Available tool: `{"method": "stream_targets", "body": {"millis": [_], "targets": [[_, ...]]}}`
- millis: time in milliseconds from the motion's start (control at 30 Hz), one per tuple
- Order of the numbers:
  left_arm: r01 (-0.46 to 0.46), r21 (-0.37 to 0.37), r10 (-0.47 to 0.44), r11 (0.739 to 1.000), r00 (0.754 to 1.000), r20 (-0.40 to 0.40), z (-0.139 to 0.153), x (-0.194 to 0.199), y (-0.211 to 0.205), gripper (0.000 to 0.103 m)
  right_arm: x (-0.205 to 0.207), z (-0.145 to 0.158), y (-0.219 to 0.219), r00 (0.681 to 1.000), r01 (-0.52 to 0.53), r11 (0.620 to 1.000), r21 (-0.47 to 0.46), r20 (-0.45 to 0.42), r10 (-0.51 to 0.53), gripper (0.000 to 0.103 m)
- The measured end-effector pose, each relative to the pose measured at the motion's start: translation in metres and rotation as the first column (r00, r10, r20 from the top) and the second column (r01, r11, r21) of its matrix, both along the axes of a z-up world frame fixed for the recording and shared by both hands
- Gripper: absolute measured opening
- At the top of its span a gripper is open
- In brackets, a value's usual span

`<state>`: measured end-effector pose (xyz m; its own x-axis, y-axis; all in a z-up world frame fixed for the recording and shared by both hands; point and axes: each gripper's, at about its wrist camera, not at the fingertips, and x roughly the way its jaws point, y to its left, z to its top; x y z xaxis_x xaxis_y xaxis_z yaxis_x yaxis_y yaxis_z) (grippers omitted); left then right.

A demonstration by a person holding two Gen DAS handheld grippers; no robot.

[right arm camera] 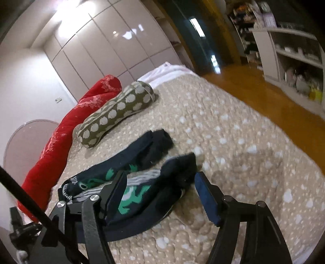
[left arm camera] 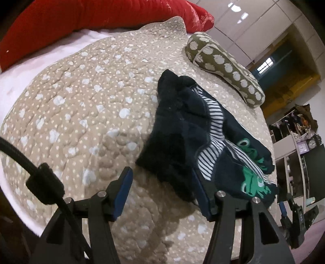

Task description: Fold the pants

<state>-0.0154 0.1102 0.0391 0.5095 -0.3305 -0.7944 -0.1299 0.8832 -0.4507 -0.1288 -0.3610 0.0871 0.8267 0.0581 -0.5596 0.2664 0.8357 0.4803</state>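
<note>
Small dark navy pants (left arm camera: 182,130) with a striped lining and green prints lie crumpled on a beige quilted bed cover (left arm camera: 81,101). My left gripper (left arm camera: 162,182) is open, its fingers straddling the near edge of the pants. In the right wrist view the pants (right arm camera: 142,162) lie with both legs pointing away. My right gripper (right arm camera: 160,188) is open around the near leg, just above the fabric. The other gripper (left arm camera: 292,215) shows at the lower right of the left wrist view.
An olive spotted pillow (left arm camera: 225,67) and a red bolster (left arm camera: 101,18) lie at the far side of the bed. Both show in the right wrist view: pillow (right arm camera: 117,113), bolster (right arm camera: 67,132). Wooden floor (right arm camera: 264,97) and shelves (right arm camera: 294,54) lie to the right.
</note>
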Motion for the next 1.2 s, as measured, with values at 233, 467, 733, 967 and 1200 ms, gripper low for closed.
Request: {"method": "stream_targets", "body": {"millis": [233,467,733,967,1200], "targets": [[0.032,-0.011,-0.032,0.999,0.999,0.006,-0.011,0.024,-0.019,0.049,-0.012,-0.021,-0.013,0.999,0.033,0.998,0.054,-0.024,-0.032,0.074],[0.022,0.016,-0.022,1.000,1.000,-0.002,-0.001,0.021,-0.016,0.017,-0.019,-0.017,-0.016,0.999,0.050,0.998,0.047,-0.011,-0.050,0.074],[-0.027,-0.002,0.027,1.000,0.998,-0.048,-0.003,0.015,0.019,0.022,-0.010,-0.019,-0.004,1.000,0.015,0.999,0.040,-0.015,-0.014,0.074],[-0.040,-0.031,0.040,0.999,0.999,0.016,0.011,-0.008,0.030,0.023,0.021,-0.039,0.007,0.995,-0.069,0.995,0.067,-0.065,0.074,0.051],[-0.040,0.021,0.037,0.999,0.990,0.135,0.054,-0.024,0.028,0.025,0.011,-0.032,0.002,0.994,-0.101,0.976,0.193,-0.022,0.107,0.012]]}}
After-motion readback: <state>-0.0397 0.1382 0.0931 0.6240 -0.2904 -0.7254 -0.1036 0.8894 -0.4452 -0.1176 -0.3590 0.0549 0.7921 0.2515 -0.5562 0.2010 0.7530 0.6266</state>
